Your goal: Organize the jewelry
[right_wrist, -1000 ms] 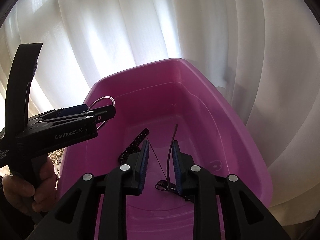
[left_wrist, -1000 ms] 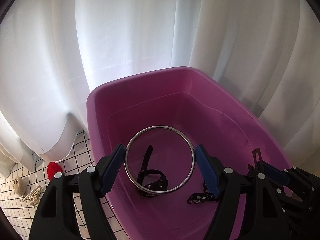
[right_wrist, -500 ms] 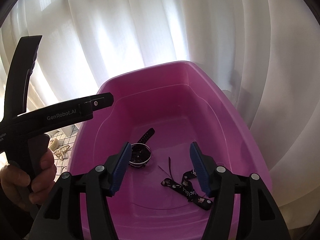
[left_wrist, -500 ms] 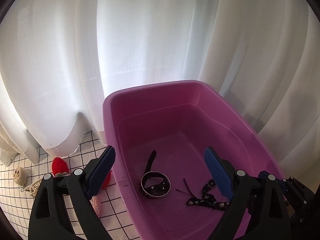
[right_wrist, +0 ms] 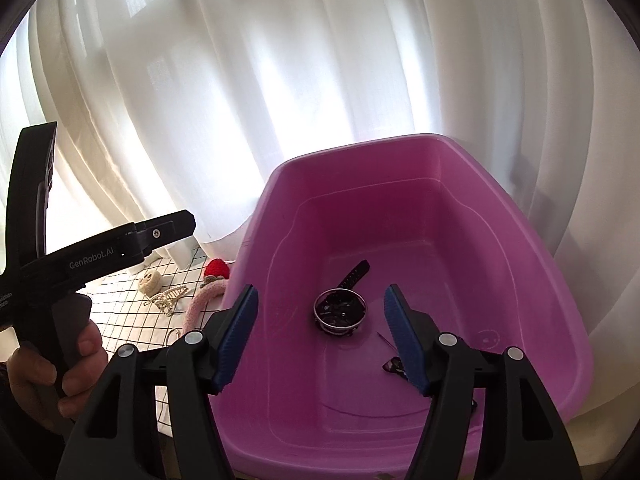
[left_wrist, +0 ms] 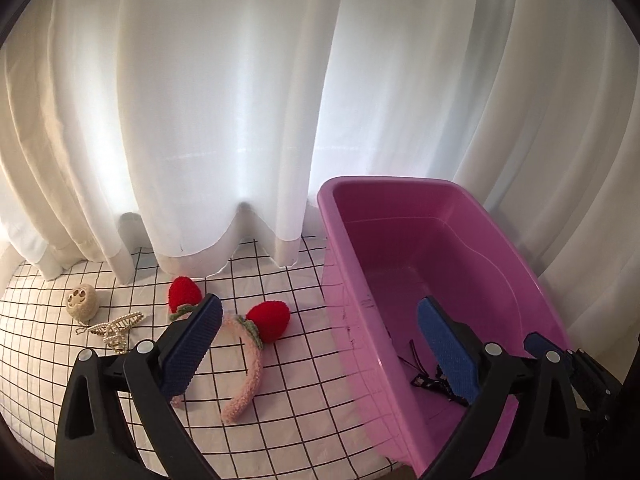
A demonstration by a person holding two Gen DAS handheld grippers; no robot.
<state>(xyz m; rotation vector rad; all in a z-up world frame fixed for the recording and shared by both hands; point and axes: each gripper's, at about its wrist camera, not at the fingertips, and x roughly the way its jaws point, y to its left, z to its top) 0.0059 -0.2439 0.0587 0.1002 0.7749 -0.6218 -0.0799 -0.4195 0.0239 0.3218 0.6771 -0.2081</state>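
Observation:
A purple tub stands on a checked cloth. My left gripper straddles the tub's left wall, its jaws opening wide with nothing held. Below its left finger lies a pink headband with two red strawberries. My right gripper hovers over the tub, jaws opening and holding nothing. On the tub floor lie a black watch ringed in silver and a black patterned ribbon. That ribbon also shows in the left wrist view.
A pearl hair claw and a beige round trinket lie on the cloth left of the headband. White curtains hang close behind everything. A person's hand grips the left gripper's handle at the left edge.
The left gripper let go of a silver bangle, opened wide and swung left off the tub toward the cloth. The right gripper opened, dropped the black ribbon into the tub and drew back a little.

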